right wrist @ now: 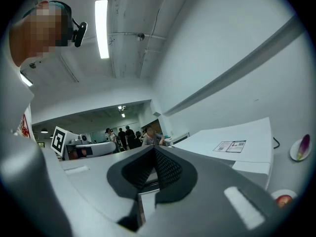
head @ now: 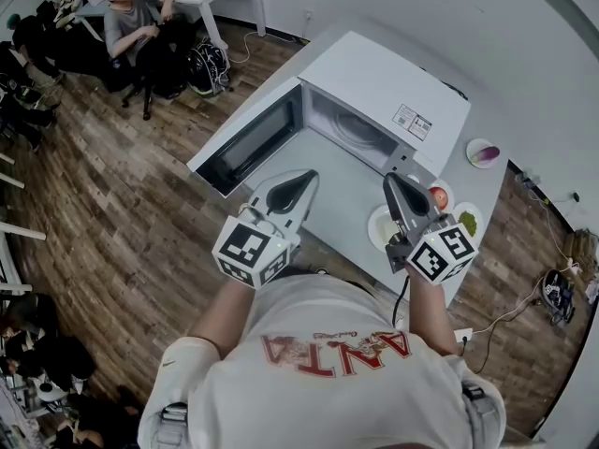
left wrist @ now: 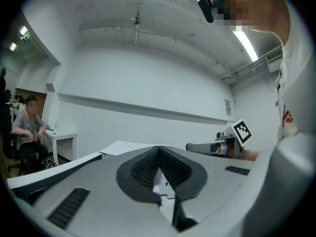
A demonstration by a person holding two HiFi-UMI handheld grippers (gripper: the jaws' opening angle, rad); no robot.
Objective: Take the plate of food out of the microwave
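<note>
Both your hands are up in front of the white box-shaped microwave (head: 393, 87), and neither carries anything. Your left tool (head: 307, 176) is pressed fully together with nothing between its jaws, and your right tool (head: 391, 180) is the same, jaws tight on each other and empty. Now look at the microwave: its dark-windowed door (head: 251, 140) hangs wide open to the left of the cavity, and inside I can make out only the round glass turntable (head: 360, 131), with no dish on it that I can see. In front of the microwave's right corner, on the pale grey tabletop (head: 332, 199), lies a pale round plate (head: 379, 228), half covered by your right tool, so I can't tell what it holds. Just right of it, further along the microwave's front right, sit a small plate with a red fruit (head: 438, 195) and a small plate with something green (head: 468, 221). A small plate with a purple piece (head: 483, 152) rests off the microwave's right side. My read is that the plate of food is already out and set down in front of the microwave, so the main job looks done. What's left, if anything, is swinging that door shut, and that part is untouched.
</note>
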